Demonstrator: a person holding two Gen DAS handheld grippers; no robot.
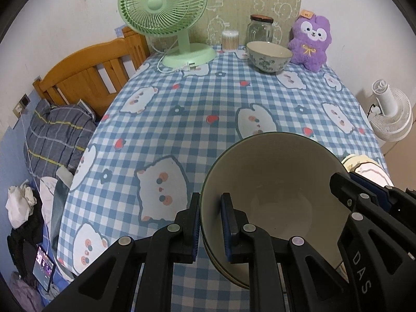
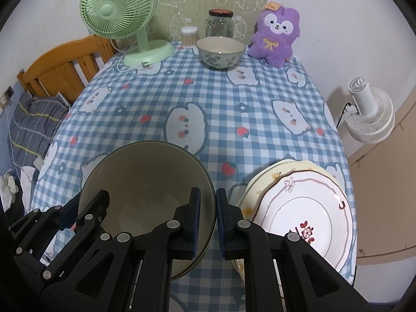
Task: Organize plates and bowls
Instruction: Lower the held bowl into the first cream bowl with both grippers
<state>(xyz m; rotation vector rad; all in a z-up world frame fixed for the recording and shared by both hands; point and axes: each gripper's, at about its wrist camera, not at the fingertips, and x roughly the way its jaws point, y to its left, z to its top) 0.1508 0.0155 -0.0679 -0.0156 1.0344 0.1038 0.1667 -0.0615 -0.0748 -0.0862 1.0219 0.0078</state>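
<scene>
Grippers are working together on one large cream bowl [image 1: 273,182] near the front edge of the table [image 1: 197,98]. The left gripper [image 1: 210,223] is pinching the bowl's left rim, one finger outside the wall and one inside, jaws clenched on it. The right gripper [image 2: 208,223] is doing the same on the bowl's [image 2: 145,182] right rim, its left finger sitting inside the wall and its right finger outside. From the left wrist view the right gripper's fingers [image 1: 345,184] are showing at the bowl's far side. A second rim is peeking out beneath the held bowl, so it seems to be nesting in another, though I cannot tell how many.

Just right of the bowl, at the front right corner, a stack of plates [image 2: 306,208] is lying, a white floral plate on top of a yellowish one. At the back edge a patterned bowl [image 2: 221,52] is standing, with a purple plush bunny [image 2: 275,36] beside it on the right, a glass jar [image 2: 219,23] and a cotton swab tub [image 2: 189,36] behind it, and a green desk fan [image 2: 119,13] at the back left corner.
</scene>
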